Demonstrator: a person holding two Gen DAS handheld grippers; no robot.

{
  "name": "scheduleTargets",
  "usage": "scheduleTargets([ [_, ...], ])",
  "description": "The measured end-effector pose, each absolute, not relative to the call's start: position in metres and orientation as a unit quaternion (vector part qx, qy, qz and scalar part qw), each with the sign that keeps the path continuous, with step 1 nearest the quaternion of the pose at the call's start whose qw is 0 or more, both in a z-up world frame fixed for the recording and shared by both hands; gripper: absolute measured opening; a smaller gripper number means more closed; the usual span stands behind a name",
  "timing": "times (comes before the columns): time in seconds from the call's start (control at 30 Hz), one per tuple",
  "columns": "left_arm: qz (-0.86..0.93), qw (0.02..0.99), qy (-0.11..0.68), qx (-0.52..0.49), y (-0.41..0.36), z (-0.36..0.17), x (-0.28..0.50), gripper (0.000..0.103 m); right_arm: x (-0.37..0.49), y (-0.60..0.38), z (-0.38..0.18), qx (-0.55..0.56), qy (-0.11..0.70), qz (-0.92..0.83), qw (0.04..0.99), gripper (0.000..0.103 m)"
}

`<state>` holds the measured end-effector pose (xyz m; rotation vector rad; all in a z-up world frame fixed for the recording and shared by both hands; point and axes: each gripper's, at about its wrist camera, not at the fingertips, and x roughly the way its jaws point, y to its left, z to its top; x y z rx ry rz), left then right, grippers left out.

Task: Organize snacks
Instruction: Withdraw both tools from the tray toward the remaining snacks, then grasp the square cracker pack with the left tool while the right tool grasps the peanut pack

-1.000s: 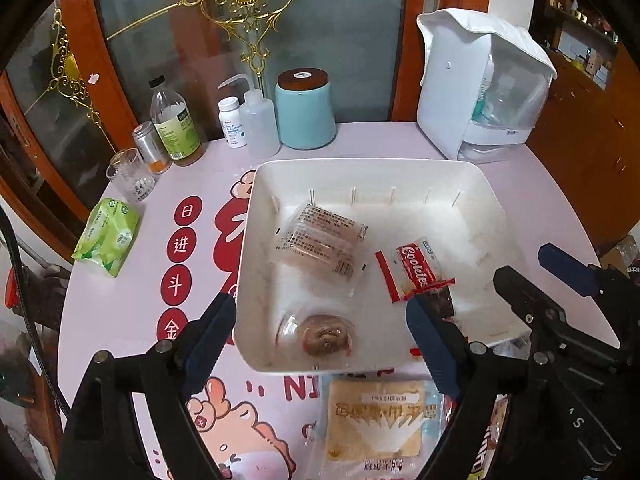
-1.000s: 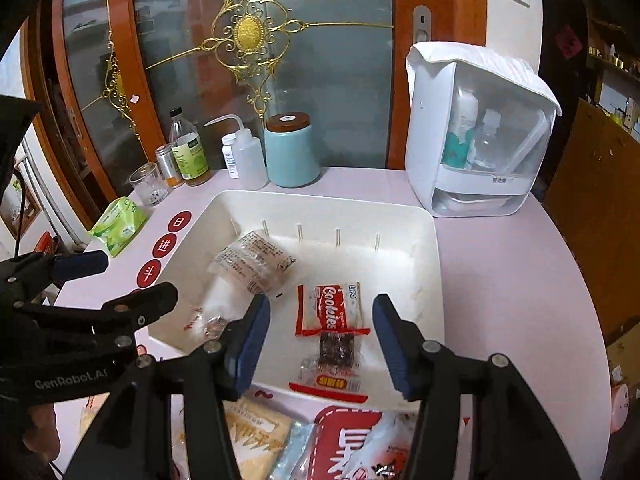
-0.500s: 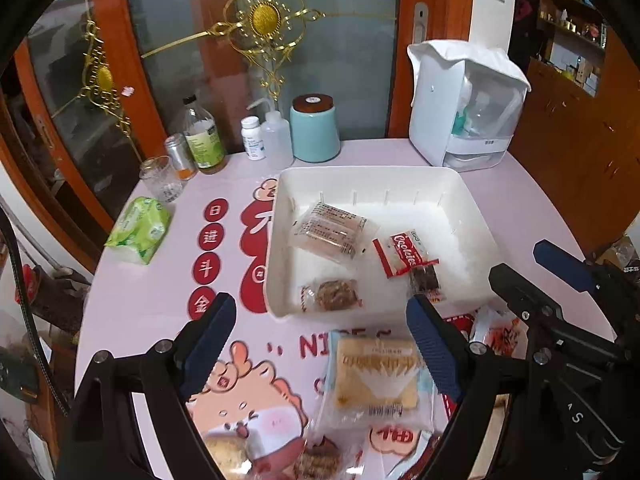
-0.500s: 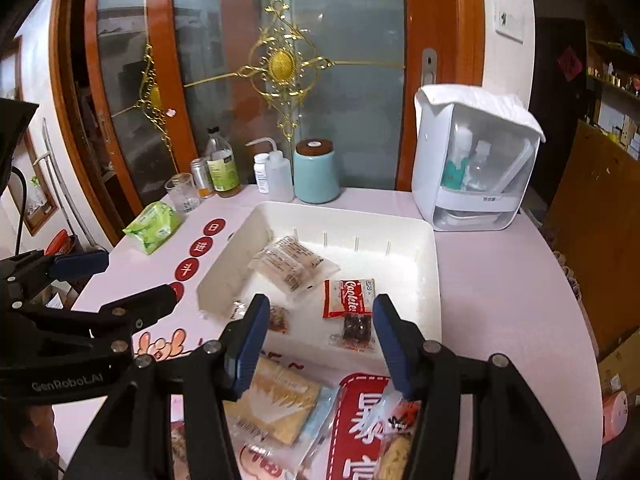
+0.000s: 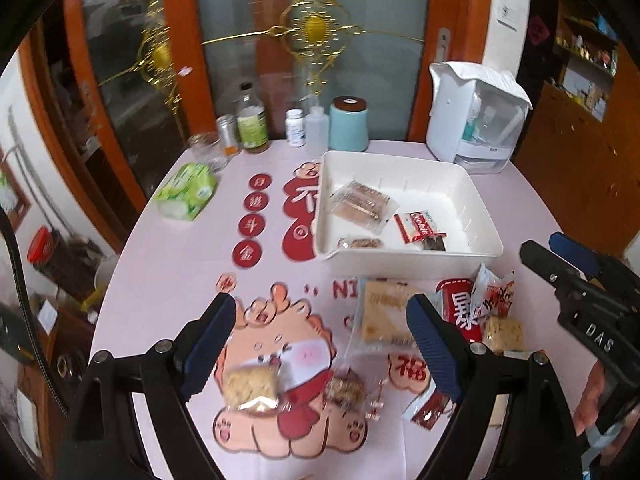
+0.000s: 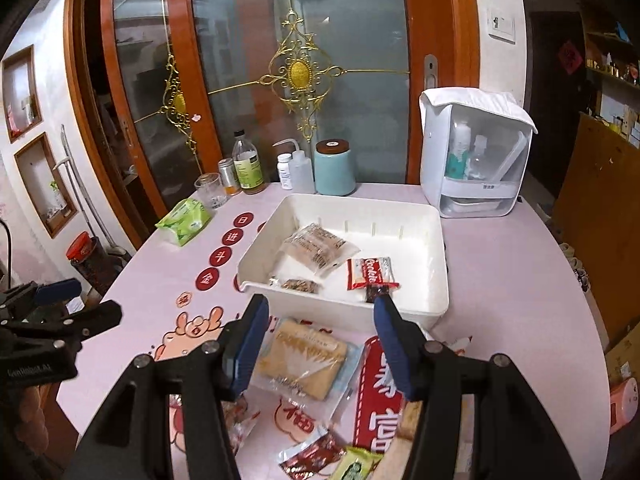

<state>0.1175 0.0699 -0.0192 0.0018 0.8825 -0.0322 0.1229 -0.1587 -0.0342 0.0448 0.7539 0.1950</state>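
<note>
1. Both grippers hang over the table's near edge with nothing in them: left gripper [image 5: 320, 344] spread wide, right gripper [image 6: 318, 338] about half apart.
2. Loose snack packets [image 6: 300, 360] lie scattered right below.
3. Further back, the white tray [image 6: 436, 300] holds 4 snacks.

I see a round pink table [image 6: 500, 280] with cartoon prints. The white bin [image 6: 436, 280] sits on it mid-table. Behind the bin stand a teal canister [image 6: 334, 170], bottles [image 6: 248, 168] and a white cabinet [image 6: 476, 152]. Left of the bin lies a green tissue pack [image 6: 184, 220]. In front of the bin lie loose snack packets [image 6: 304, 360].
</note>
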Motion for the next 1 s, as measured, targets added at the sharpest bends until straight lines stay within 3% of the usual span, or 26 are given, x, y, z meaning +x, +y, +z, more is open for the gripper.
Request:
scheduleTargets([
  [0.4,0.017,0.884,0.467,0.004,0.139,-0.053,0.069,0.086,0.088,-0.12,-0.061,0.01,0.394,0.148,0.907,0.055],
  [1.0,-0.096,0.823,0.554,0.084,0.168,-0.157,0.094,0.086,0.086,-0.031,-0.184,-0.083,0.502,0.258,0.822,0.055],
])
